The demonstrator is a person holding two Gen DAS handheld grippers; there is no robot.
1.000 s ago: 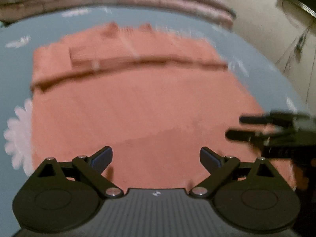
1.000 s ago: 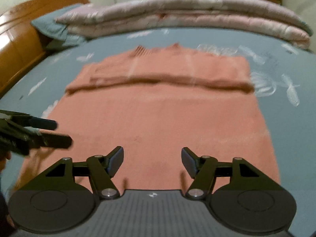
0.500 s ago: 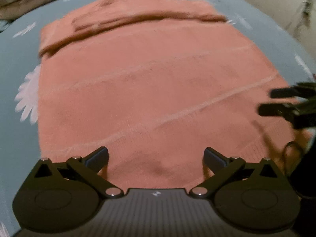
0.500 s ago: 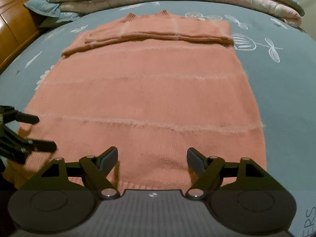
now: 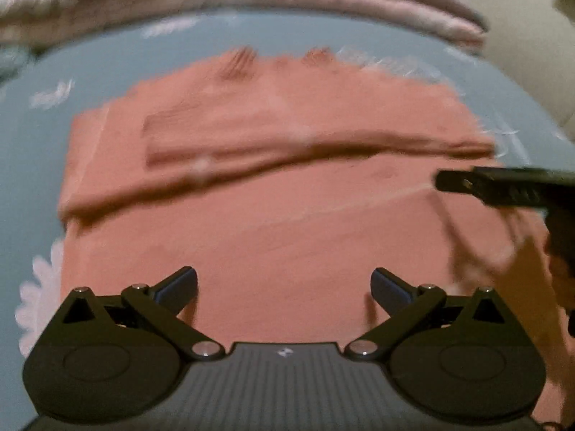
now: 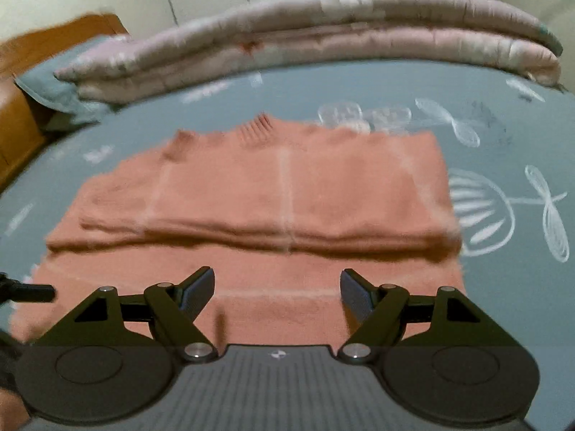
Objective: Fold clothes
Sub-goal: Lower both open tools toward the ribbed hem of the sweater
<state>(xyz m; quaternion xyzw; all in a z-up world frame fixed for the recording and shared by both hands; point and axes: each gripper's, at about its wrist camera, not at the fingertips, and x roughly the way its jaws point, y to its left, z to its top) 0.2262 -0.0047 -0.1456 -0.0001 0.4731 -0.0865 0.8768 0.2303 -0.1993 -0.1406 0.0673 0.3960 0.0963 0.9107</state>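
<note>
A salmon-pink knit sweater [image 5: 287, 208] lies flat on the blue bedsheet [image 5: 32, 165], collar at the far end and sleeves folded across its chest in a band [image 6: 287, 201]. My left gripper [image 5: 284, 283] hovers open over the sweater's near left part with nothing between its fingers. My right gripper [image 6: 276, 287] is open too, just short of the sleeve band. In each view the other gripper juts in from the side: the right gripper [image 5: 503, 186] in the left wrist view, the left gripper [image 6: 28, 292] in the right wrist view. The near hem is hidden under the gripper bodies.
A folded pale pink quilt [image 6: 323, 32] runs along the far side of the bed. A wooden headboard [image 6: 21, 72] and a blue-green pillow [image 6: 54, 86] are at far left. White flower prints [image 6: 481, 212] mark the sheet right of the sweater. A pale wall [image 5: 521, 46] is at right.
Half a second ago both cameras looked down on the sweater near its hem. Now they tilt up and sit closer to the sleeve band. Both grippers stayed open.
</note>
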